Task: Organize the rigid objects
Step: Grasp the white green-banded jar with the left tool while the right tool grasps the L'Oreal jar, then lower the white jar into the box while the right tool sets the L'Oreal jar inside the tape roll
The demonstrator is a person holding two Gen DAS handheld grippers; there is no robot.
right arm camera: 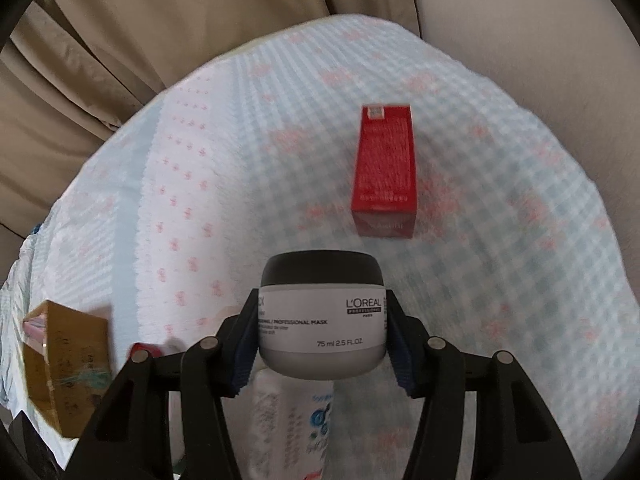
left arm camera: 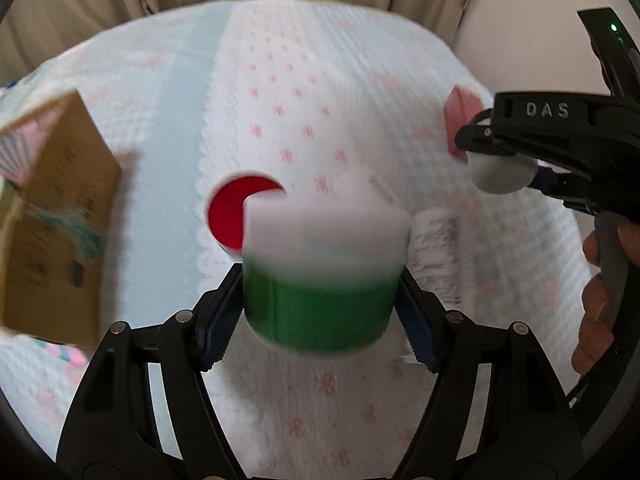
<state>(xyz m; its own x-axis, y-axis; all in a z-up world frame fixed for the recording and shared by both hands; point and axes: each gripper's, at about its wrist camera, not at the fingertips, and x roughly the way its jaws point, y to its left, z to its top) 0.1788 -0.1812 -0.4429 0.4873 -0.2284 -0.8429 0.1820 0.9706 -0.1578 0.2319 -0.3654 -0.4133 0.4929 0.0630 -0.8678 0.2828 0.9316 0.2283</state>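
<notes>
Above patterned cloth [right arm camera: 500, 240], each tongs pair grips a jar: green jar [left arm camera: 320, 312], grey jar [right arm camera: 322, 328].

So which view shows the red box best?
The right wrist view: the red box lies whole on the cloth. In the left wrist view the right gripper hides most of it.

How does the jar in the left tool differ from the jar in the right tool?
The green jar has a white lid; the L'Oréal jar is grey-white with a black lid. The green jar looks blurred and shows no readable label; the L'Oréal jar is sharp with readable print. Both are round, upright and clamped at their sides.
</notes>
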